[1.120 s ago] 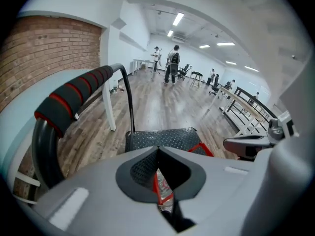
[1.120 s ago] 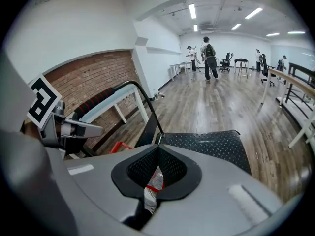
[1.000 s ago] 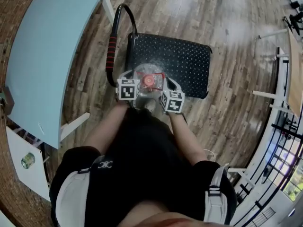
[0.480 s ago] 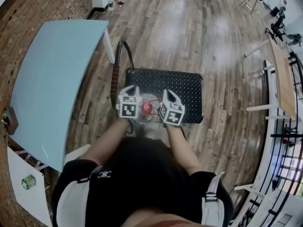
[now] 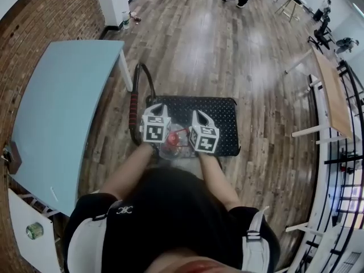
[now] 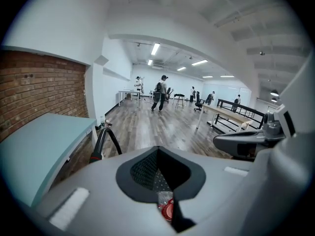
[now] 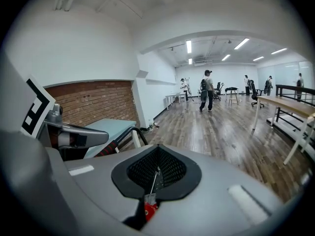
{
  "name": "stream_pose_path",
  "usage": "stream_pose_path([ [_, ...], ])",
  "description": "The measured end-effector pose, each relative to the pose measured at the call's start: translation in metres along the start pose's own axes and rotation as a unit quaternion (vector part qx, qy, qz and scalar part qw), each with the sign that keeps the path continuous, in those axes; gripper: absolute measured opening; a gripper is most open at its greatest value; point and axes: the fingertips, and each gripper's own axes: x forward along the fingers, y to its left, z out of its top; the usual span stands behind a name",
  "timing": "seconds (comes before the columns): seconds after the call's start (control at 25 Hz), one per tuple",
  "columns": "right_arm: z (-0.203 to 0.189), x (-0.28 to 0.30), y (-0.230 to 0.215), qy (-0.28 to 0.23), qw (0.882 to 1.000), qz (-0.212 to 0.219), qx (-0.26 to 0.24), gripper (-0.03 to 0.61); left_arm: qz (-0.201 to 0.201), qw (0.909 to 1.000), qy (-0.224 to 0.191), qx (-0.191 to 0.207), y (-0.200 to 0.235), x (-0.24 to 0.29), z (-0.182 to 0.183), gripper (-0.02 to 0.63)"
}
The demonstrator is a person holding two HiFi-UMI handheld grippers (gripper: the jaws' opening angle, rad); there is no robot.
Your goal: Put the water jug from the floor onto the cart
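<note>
**Hold.** My left gripper [image 5: 161,114] and right gripper [image 5: 200,118] flank the water jug [image 5: 172,145]. Both pairs of jaws are pressed together. In each gripper view the red cap [image 6: 168,211] and a scrap of clear plastic sit right at the closed jaws. I judge that each gripper is pinching the jug's red top fitting, not clasping its body. The exact point of contact is too small to make out.

**Position.** The jug hangs between my two grippers over the near edge of the cart [image 5: 219,111], at the corner closest to the cart handle [image 5: 134,108]. Most of the studded deck beyond it is bare.

**Orientation.** The jug is upright, with its cap toward my head and its base toward the floor [image 5: 199,50]. Its long axis is vertical, so from above I see it almost end-on.

**Hazards (judged).**
- A thin fitting could slide out of the closed jaws under a heavy load.
- If one gripper stands higher than the other, the jug would tilt or swing.
- Set down here, the base would straddle the deck's near edge and could topple back to the floor.
- Drifting toward the handle end risks a knock against the handle.
- The cart may roll as the weight lands.
</note>
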Motion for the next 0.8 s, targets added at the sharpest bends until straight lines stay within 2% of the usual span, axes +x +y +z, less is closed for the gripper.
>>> stream_pose_path([
  [0.2, -0.004, -0.003, -0.012, -0.001, 1.0, -0.012, 0.013, 0.012, -0.008, 1.0, 0.006, 0.001, -0.001, 0.009, 0.0, 0.0],
  [0.48, -0.005, -0.005, -0.028, -0.007, 0.999, -0.022, 0.022, 0.012, -0.038, 0.9988, 0.022, 0.023, -0.032, 0.019, -0.005, 0.0],
  [0.8, -0.008, 0.0, -0.031, 0.008, 0.999, -0.015, 0.03, 0.012, -0.044, 0.9984, 0.032, 0.014, -0.03, 0.028, -0.004, 0.0],
])
